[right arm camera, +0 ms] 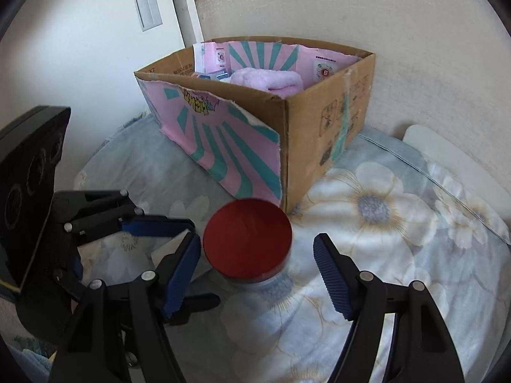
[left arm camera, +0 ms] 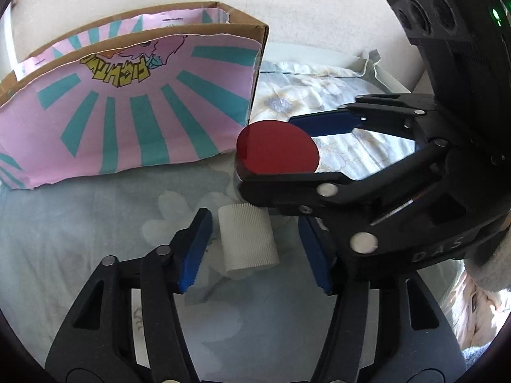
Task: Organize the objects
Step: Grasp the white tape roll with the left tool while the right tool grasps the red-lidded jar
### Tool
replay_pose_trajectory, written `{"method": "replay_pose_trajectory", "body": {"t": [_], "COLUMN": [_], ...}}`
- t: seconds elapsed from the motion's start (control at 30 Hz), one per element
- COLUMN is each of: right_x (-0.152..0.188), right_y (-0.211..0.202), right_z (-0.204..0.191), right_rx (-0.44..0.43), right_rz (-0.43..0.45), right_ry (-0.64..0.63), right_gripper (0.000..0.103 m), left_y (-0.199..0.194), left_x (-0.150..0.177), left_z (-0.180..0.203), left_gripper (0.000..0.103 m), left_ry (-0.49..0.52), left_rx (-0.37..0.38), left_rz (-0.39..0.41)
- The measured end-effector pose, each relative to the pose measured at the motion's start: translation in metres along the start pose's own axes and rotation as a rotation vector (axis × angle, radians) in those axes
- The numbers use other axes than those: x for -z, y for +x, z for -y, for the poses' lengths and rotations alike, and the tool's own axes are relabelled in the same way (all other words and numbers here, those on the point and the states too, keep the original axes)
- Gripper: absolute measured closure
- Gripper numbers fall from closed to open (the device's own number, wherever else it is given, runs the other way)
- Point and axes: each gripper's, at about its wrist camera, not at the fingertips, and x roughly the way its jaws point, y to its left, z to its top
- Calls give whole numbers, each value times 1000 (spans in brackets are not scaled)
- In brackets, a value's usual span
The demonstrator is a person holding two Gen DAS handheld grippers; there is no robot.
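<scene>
Corrugated cardboard box (right arm camera: 322,127), ribbed white roll (left arm camera: 247,239), matt red lid (right arm camera: 247,237)

One cardboard box (right arm camera: 319,134), one red-lidded jar (right arm camera: 247,242), one white roll (left arm camera: 247,239), two grippers (left arm camera: 255,249) (right arm camera: 258,271).

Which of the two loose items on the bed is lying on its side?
The white ribbed roll, between the left gripper's pads, lies on its side. The red-lidded jar stands upright beside the cardboard box, between the right gripper's fingers.

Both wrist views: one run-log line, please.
left gripper: open around white roll | right gripper: open around red-lidded jar | box: behind
</scene>
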Motion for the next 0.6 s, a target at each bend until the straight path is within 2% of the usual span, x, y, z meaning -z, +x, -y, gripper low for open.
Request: {"method": "replay_pose_trajectory", "body": {"t": [0.1,0.17,0.3,0.6], "right_x": [-5,-6,-7,-7], "right_y": [6,9,10,9], "right_z": [-1,-3,-5,-7], "right_rx": [-10,-14,-4,11], "right_rz": [-12,-23,-22,-21], "right_ry": [5,4,2,17], "right_gripper": [45,50,51,52], "left_y": [4,5,7,7], "left_x": [-5,-8,-10,-13], "left_z": [1,1,3,2], "left_gripper": [62,64,76,76], "left_ry": [10,9,27,30], "left_rx": [-13,-6,7,25], "left_rz": [-4,-8,-12,-29]}}
